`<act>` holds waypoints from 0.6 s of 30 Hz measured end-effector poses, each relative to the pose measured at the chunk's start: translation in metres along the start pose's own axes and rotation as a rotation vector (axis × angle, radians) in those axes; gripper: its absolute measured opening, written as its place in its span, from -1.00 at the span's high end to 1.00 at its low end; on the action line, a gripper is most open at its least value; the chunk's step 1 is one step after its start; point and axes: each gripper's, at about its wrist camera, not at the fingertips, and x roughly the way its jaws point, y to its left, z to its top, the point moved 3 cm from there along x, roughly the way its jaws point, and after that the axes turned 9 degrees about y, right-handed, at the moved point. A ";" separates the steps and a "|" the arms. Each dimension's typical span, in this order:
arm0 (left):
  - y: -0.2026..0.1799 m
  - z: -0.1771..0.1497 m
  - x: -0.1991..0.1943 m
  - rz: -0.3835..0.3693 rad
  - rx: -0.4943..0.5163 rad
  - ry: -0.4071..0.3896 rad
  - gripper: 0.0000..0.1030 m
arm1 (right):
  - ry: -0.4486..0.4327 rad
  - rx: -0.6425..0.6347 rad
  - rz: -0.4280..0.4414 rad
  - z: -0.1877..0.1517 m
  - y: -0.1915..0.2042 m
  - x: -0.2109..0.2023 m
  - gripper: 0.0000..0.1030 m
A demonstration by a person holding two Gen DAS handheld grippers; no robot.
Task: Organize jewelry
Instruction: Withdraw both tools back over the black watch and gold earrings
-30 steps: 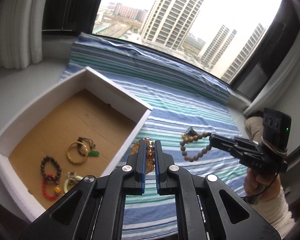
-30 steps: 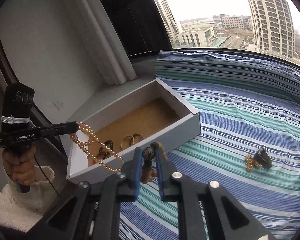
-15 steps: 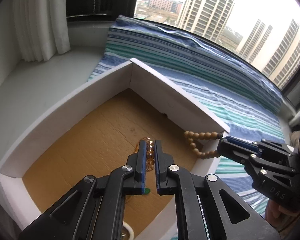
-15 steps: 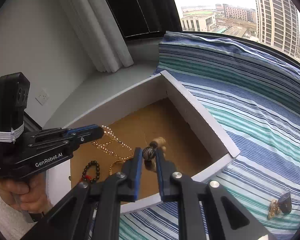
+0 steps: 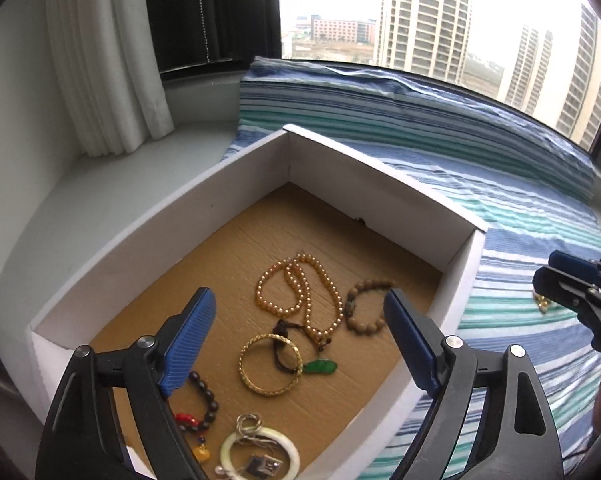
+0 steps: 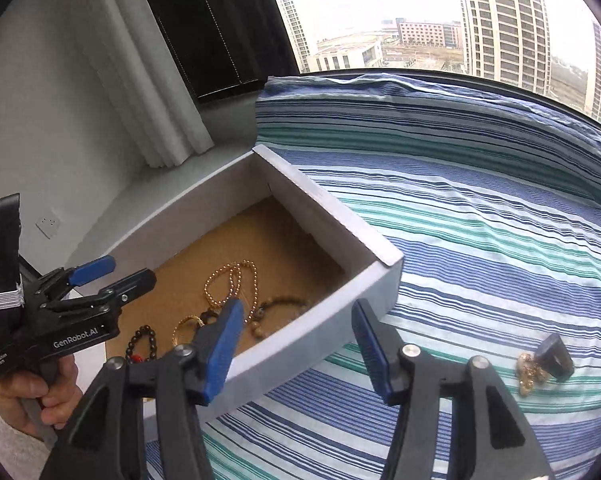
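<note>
A white box (image 5: pixel 236 184) with a brown cardboard floor holds the jewelry. In it lie an amber bead necklace (image 5: pixel 300 296), a wooden bead bracelet (image 5: pixel 366 306), a gold bangle (image 5: pixel 270 364), a green pendant (image 5: pixel 320 367), a dark bead bracelet (image 5: pixel 206 400) and a white ring (image 5: pixel 260 452). My left gripper (image 5: pixel 300 336) hovers over the box, jaws opening, nothing between them. My right gripper (image 6: pixel 298 332) hangs over the box's near wall (image 6: pixel 320 320), jaws also opening and empty. The necklace (image 6: pixel 228 284) and wooden bracelet (image 6: pixel 276 308) rest below it.
A small gold trinket (image 6: pixel 534 372) and a dark ring (image 6: pixel 556 358) lie on the striped blue-green cloth (image 6: pixel 460 240) right of the box. White curtains (image 5: pixel 108 60) and a window ledge stand behind. A hand (image 6: pixel 28 392) holds the left gripper (image 6: pixel 134 270).
Both grippers came down over the box and opened. The amber necklace left the left gripper and the wooden bracelet left the right; both now lie on the box floor.
</note>
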 end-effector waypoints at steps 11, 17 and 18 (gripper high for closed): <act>-0.092 -0.088 -0.029 -0.039 0.105 -0.011 -0.82 | -0.059 -0.045 -0.368 -0.125 -0.061 -0.082 -0.23; -0.114 -0.098 -0.032 -0.050 0.149 -0.002 -0.82 | -0.059 0.008 -0.426 -0.160 -0.080 -0.101 -0.23; -0.115 -0.099 -0.034 -0.052 0.154 -0.002 -0.82 | -0.058 0.016 -0.428 -0.164 -0.083 -0.102 -0.24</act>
